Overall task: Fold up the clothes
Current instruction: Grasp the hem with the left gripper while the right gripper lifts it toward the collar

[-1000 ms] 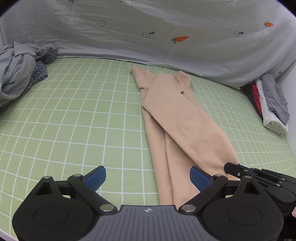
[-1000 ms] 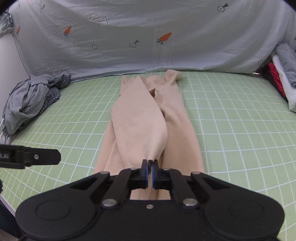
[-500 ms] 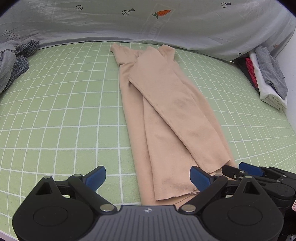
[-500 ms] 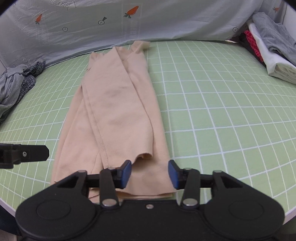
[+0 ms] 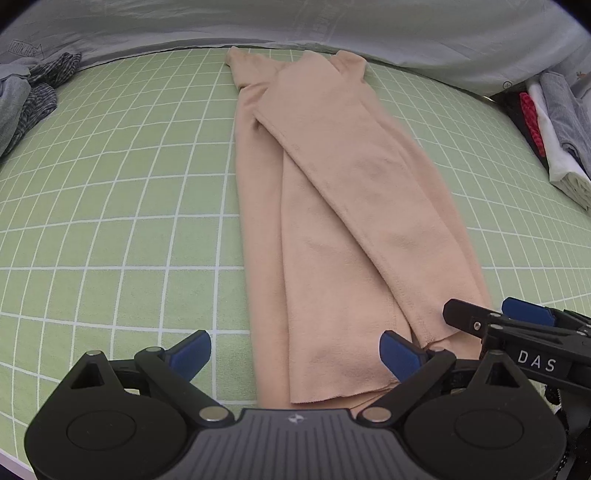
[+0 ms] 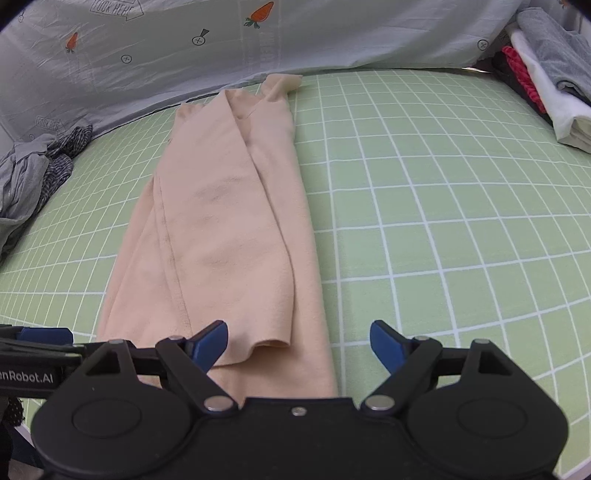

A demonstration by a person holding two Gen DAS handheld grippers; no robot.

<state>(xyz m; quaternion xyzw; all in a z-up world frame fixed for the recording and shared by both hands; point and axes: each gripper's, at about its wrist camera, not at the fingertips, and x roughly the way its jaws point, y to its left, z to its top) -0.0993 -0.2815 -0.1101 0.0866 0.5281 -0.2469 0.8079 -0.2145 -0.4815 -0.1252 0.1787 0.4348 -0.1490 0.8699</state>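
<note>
So the peach garment (image 5: 332, 206) is lying flat on the green gridded mat (image 5: 110, 221), already folded lengthwise into a long narrow strip, with one layer lapped diagonally over the other. Its long axis runs straight away from both grippers toward the carrot-print sheet (image 6: 332, 33) at the back, and the near hem sits right at the mat's front edge, basically under the jaws. The left gripper (image 5: 295, 350) has its jaws wide apart and holding nothing, with the hem landing pretty much between the blue pads. The right gripper (image 6: 297, 341) is also spread open and empty; from its view the strip sits a bit left of centre, its left pad over the top layer's curled edge. So both are about equally near that hem, one per corner, which I'd guess sets up a fold of the near end away toward the far end. The fabric looks soft and fleecy, kind of brushed, with a stitched seam line down the upper layer and a few faint dark smudges. It should drape limply, so a one-corner lift would probably skew it. There's a crumpled grey pile (image 6: 26, 177) off to the left and a folded stack (image 5: 557, 133) on the right.
</note>
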